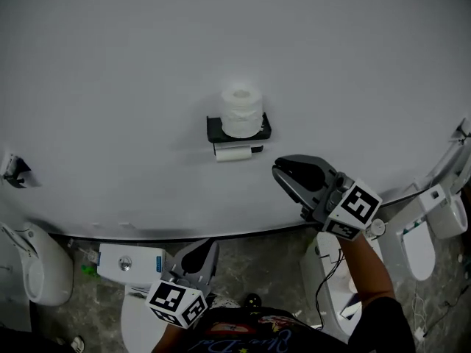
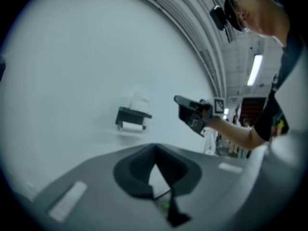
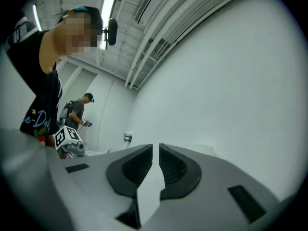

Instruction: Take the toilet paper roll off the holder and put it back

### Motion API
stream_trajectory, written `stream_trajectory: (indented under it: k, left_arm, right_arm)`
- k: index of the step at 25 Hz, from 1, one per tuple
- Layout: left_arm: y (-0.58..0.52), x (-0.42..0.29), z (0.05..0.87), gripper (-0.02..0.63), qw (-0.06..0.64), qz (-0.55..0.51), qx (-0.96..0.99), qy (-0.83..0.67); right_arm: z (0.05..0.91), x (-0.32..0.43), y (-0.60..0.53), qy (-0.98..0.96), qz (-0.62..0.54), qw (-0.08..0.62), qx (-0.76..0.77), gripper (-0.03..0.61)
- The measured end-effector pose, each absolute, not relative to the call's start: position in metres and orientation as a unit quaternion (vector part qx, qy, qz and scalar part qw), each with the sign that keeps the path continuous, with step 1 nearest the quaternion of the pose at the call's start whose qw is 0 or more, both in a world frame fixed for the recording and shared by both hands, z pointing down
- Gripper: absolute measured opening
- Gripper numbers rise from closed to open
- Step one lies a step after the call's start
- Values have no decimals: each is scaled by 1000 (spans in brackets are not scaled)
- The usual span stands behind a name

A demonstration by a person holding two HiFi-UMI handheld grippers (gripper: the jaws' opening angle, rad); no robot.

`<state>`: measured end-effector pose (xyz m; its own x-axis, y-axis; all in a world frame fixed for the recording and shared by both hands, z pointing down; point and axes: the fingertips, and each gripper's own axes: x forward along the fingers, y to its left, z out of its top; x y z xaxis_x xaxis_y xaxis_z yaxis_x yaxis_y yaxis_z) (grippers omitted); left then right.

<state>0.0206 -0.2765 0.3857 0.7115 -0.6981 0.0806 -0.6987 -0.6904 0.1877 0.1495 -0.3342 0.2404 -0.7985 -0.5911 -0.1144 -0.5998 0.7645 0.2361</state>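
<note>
A staged washroom: toilets [image 1: 110, 259] line a white wall [image 1: 110, 79] bearing a paper holder [image 1: 238, 129], under bare ceiling ducts [image 3: 156, 35]

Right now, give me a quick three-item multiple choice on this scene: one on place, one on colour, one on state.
1. Where does the upright paper roll stand?
A) on top of the holder
B) on the floor
C) in a sink

2. What colour is the holder?
A) white
B) black
C) red

3. How is the right gripper?
A) shut on the roll
B) wide open
C) shut, empty

Answers:
1 A: the roll sits upright on the holder's top, up on the wall.
2 B: it shows dark against the white wall.
3 C: its jaws stand together with nothing between them.
</note>
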Motion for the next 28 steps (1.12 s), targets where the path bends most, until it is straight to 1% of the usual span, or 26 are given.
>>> stream_trajectory:
  k: [1,2,4,8,15,18,23,28]
  left_arm:
    - [-284,21,387,-2,103,4,919,-381]
    - [-293,21,388,-2,105,4,917,-384]
    - [-310,19,390,-2,120,-6,913,-389]
    - [-334,16,385,-2,136,-23,911,-388]
    - [-353,2,388,-2,162,-26,907,-389]
    - [-356,-5,395,-2,176,-21,902,-393]
    - [-360,-18,404,-2,188,-22,896,-402]
    - [-360,-19,405,-2,193,-22,896,-399]
  right_arm:
    - [234,149,-350,938,149,3,-313,22]
    - [226,147,-365,937,166,-9,-307,39]
    - [213,140,-392,935,193,-33,-295,176]
    - [201,127,-441,928,218,-101,-284,187]
    - [224,115,-496,914,200,-267,-232,235]
    - [233,111,-503,902,194,-327,-205,242]
    - [249,106,-516,885,165,-396,-180,245]
    - [261,107,-522,845,139,-487,-173,244]
